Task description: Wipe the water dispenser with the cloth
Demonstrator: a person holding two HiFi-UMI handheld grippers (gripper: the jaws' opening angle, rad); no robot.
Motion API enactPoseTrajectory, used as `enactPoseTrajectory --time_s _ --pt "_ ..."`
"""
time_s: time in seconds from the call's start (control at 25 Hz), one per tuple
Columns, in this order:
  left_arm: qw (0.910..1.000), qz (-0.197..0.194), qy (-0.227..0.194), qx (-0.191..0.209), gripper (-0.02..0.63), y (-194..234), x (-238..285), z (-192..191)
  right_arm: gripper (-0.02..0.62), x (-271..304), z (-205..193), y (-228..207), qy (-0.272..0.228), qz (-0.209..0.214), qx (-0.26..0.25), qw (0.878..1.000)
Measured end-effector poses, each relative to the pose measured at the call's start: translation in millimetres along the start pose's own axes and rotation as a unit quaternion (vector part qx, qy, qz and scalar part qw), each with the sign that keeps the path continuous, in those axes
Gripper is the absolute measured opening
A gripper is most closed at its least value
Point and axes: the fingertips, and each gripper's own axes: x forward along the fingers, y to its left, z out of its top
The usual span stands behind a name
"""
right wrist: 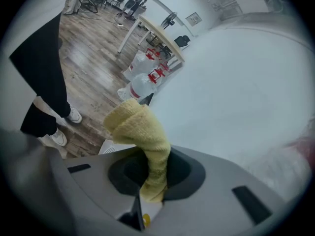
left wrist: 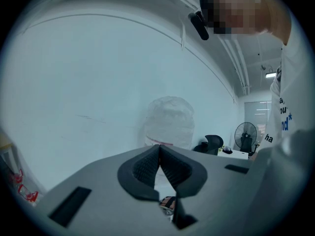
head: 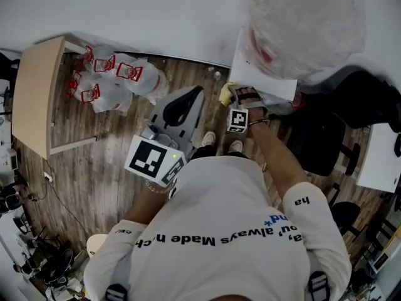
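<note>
Head view, looking steeply down over the person's own shoulders.

Right gripper (head: 243, 96): jaws clamped on the cloth (head: 226, 93). In the right gripper view (right wrist: 152, 167) the yellow cloth (right wrist: 140, 129) is pinched low between the pads and its bunched free end stands up past the tips, leaning left.

Dispenser (head: 266, 80): white box against the wall (head: 156, 11), with a plastic-wrapped bottle (head: 307, 24) on top. The cloth sits at the dispenser's near left corner, just beside its edge. Contact between cloth and dispenser cannot be judged from any view.

Left gripper (head: 193, 96): held to the left of the right one, clear of the dispenser. In the left gripper view (left wrist: 159, 149) the ribbed pads meet at the tips with nothing between them. The bottle (left wrist: 170, 122) shows straight ahead beyond the jaws.

Surroundings:
- Jugs (head: 119, 80) with red labels lie in a heap on the wood floor (head: 94, 180) by the wall, left of the dispenser; also seen past the cloth (right wrist: 142, 80).
- Table (head: 34, 99) further left.
- Black chair (head: 319, 137) to the right of the dispenser.
- Fan (left wrist: 245, 134) in the far background.
- The person's shoes (head: 220, 142) are close in front of the dispenser.

Nothing lies between the cloth and the dispenser's side.
</note>
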Motion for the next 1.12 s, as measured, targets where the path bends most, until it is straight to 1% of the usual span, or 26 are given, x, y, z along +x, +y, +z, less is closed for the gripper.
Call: enactPoseTrajectory --time_s 0.16,0.4,0.52,0.76,0.92,1.12 --pt "1.0 -0.005 0.0 -0.001 0.02 -3.4 6.0 -0.5 0.058 -0.8 -6.8 1.2 0.007 -0.004 -0.012 1.0" --pt "0.9999 -0.015 -0.002 0.0 0.019 -12.9 13.4 1.4 0.058 -7.2 -16.9 3.3 0.012 -0.004 -0.007 1.0" --pt "0.9998 -0.018 0.0 0.0 0.02 -16.7 17.9 0.2 0.058 -11.2 -25.5 5.0 0.014 -0.003 0.006 1.0" --pt "0.9995 -0.03 -0.002 0.001 0.02 -28.3 25.0 0.6 0.058 -19.3 -46.8 9.0 0.032 -0.004 0.004 0.999" --pt "0.9993 -0.037 -0.002 0.002 0.02 -35.5 31.5 0.9 0.058 -24.0 -53.6 9.1 0.029 -0.006 0.02 0.999" --pt "0.999 -0.045 0.0 0.003 0.019 -44.2 36.7 1.0 0.058 -29.3 -69.3 12.8 0.044 -0.005 0.014 0.999"
